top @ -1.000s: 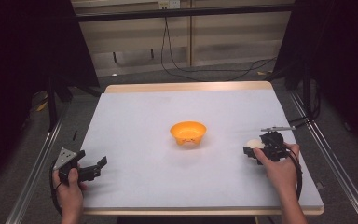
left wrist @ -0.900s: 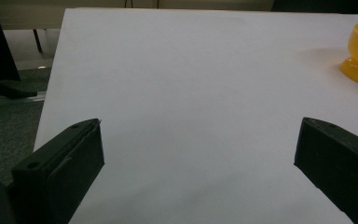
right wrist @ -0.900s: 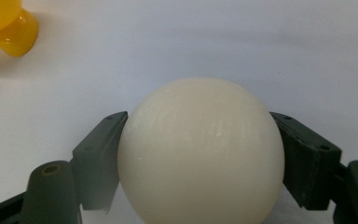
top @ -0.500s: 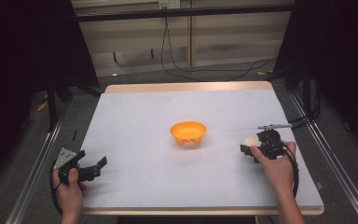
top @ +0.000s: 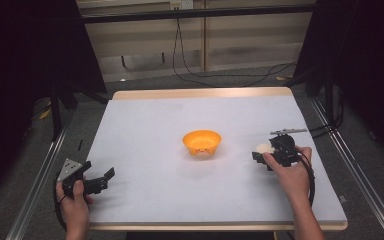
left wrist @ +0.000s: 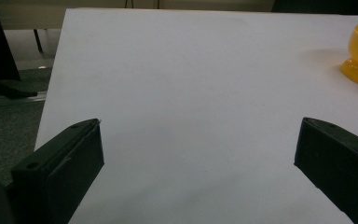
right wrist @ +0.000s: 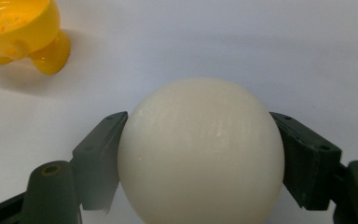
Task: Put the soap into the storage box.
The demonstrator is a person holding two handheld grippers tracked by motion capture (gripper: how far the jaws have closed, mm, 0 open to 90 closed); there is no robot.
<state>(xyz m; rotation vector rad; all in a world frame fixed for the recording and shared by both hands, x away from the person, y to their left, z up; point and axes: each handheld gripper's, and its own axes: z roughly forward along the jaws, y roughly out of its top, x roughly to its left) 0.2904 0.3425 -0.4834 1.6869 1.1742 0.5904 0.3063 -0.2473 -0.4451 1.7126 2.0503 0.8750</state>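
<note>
Cream-white and smooth, the ball (right wrist: 200,151) sits clamped between the two black jaws of the right tool (top: 269,154), one jaw pressed against each side of it. In the high view the ball (top: 264,148) shows as a pale spot at the front of that tool, near the right edge of the desk (top: 145,130) and to the right of the orange bowl (top: 201,141).

Step in hand, as judged: transport of the gripped ball toward the bowl. The grasp looks complete and centred.

Next move, as judged:
- Carry the ball leftward until it is above the bowl's opening.
- Lower it inside the rim before the jaws part; a round ball released outside or on the rim would likely roll across the desk.
- Keep the clamp firm during travel, since the smooth surface may slip.

Container: the bowl stands upright on small feet near the middle of the desk. Its interior appears to hold nothing, though in the right gripper view only part of the inside is visible.

The left tool (top: 97,183) rests at the near left corner of the desk with its jaws wide apart, gripping nothing, well apart from the bowl.
</note>
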